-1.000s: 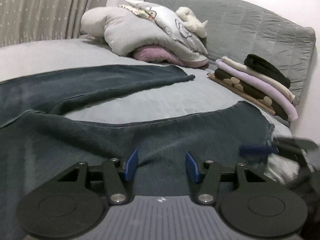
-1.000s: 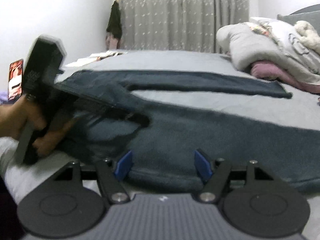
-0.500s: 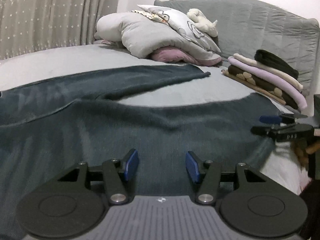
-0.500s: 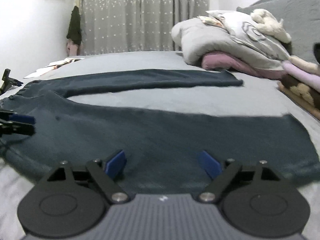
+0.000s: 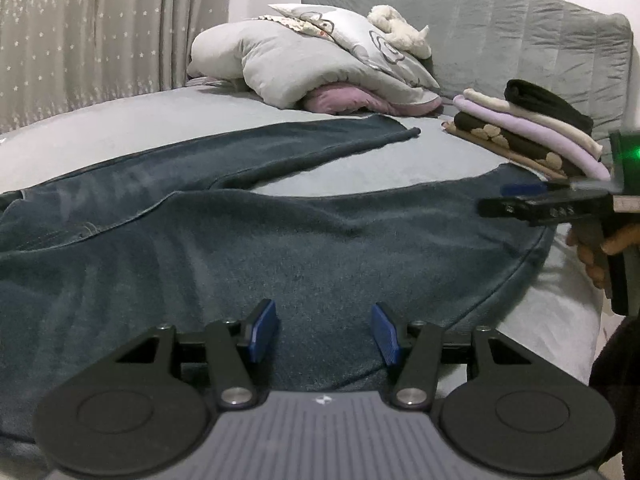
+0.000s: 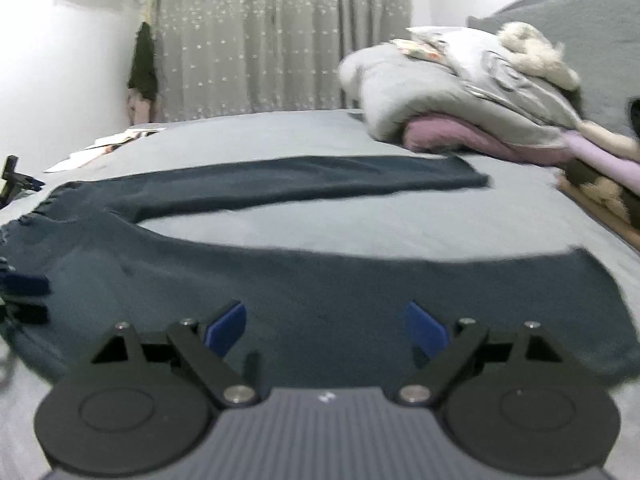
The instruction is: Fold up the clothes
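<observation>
Dark blue-grey trousers (image 5: 304, 240) lie flat on the grey bed (image 5: 420, 168), their legs spread in a V. The far leg (image 6: 312, 184) reaches toward the pillows. My left gripper (image 5: 324, 328) hovers over the near leg, open, with nothing between its blue pads. My right gripper (image 6: 326, 326) is over the same leg, closer to the hem; its jaws are opening, with only cloth below them. In the left wrist view the right gripper (image 5: 504, 200) shows near the hem, held by a hand (image 5: 600, 248). In the right wrist view the left gripper (image 6: 28, 298) sits by the waistband.
A stack of folded clothes (image 5: 532, 136) lies by the padded headboard (image 5: 520, 40). Heaped duvet and pillows (image 5: 320, 68) fill the bed's head. Papers (image 6: 108, 148) lie at the far edge by the curtain (image 6: 280, 40). The bed's near corner (image 5: 560, 300) drops off below the hem.
The two grippers have drawn apart along the near leg, the right toward the hem and the left toward the waistband. The right jaws have widened; the left jaws are unchanged.
</observation>
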`<state>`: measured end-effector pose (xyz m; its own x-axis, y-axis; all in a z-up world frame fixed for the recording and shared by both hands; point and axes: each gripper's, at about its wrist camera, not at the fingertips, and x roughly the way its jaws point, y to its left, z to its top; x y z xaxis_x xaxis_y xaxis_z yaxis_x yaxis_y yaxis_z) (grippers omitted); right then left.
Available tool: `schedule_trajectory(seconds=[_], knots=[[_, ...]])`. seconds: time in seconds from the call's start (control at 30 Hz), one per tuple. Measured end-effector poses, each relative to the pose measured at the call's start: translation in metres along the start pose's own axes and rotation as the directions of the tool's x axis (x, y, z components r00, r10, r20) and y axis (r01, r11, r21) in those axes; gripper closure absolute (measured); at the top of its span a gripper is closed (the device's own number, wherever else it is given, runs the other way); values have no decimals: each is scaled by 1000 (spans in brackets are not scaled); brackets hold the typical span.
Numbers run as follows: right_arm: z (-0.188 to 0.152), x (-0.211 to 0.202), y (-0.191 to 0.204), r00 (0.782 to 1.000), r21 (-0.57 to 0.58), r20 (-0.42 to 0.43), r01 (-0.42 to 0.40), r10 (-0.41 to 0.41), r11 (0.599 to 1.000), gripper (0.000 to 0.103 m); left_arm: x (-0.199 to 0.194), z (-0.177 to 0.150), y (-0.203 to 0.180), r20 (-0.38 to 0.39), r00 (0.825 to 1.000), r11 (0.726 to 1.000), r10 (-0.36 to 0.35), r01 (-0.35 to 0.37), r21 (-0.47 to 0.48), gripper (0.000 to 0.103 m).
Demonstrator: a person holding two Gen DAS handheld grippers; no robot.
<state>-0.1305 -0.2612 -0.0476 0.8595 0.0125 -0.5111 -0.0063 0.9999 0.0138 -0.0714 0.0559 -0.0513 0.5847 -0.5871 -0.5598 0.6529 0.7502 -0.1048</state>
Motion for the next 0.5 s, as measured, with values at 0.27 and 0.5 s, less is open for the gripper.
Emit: schedule_trajectory(seconds=[0.27, 0.5], knots=[[20, 53, 60, 992, -52, -102, 66, -71, 996, 0, -5, -14, -2, 21, 1000, 1000, 2, -2, 7, 51], [43, 93, 64, 963, 17, -217, 165, -158, 986, 0, -7, -17, -2, 31, 1000, 1000, 0, 0, 5, 51]])
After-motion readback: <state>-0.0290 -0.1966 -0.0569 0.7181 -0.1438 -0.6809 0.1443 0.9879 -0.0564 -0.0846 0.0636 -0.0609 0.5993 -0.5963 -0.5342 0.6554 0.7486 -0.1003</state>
